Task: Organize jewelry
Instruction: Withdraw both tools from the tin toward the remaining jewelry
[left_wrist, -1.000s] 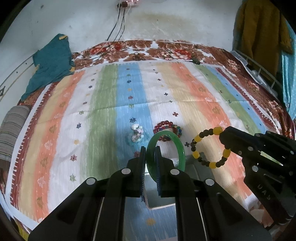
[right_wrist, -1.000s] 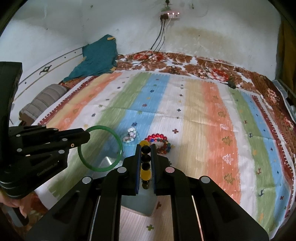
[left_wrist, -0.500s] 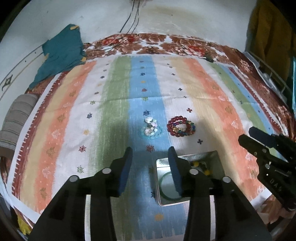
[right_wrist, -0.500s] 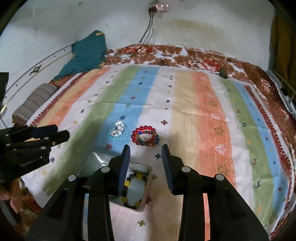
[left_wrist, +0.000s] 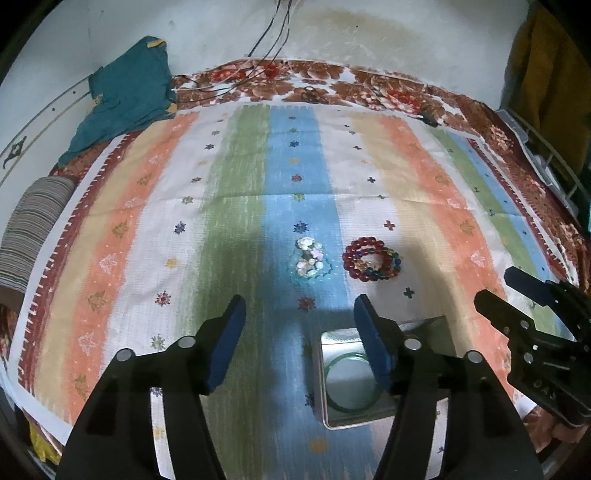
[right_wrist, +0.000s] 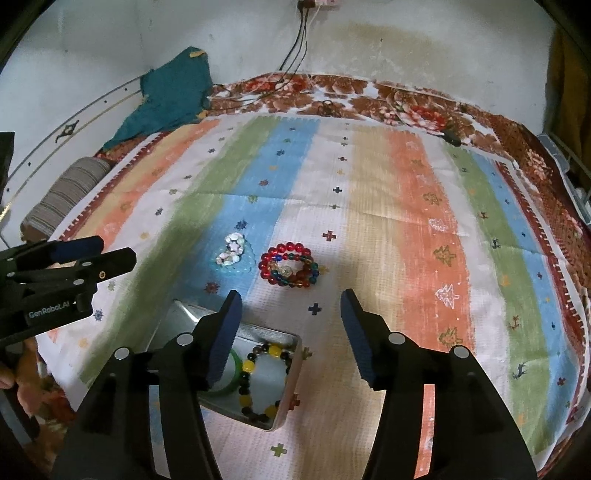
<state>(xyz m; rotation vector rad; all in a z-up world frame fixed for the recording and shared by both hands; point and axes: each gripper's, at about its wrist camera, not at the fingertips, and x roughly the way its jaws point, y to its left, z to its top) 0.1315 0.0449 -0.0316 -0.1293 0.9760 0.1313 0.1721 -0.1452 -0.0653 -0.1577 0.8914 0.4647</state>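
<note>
Both hand-held grippers, left and right, have just been opening and now stand released, nothing between them; the green bangle and yellow-and-black bead bracelet they held a second ago lie in the metal tin, two pieces remain on the bed

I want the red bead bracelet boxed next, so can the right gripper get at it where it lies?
Probably yes. The red bead bracelet lies flat on the striped cloth, just ahead of the right gripper, whose jaws have just been opening and hold nothing. Nothing lies between; the shell bracelet sits apart to one side.
</note>
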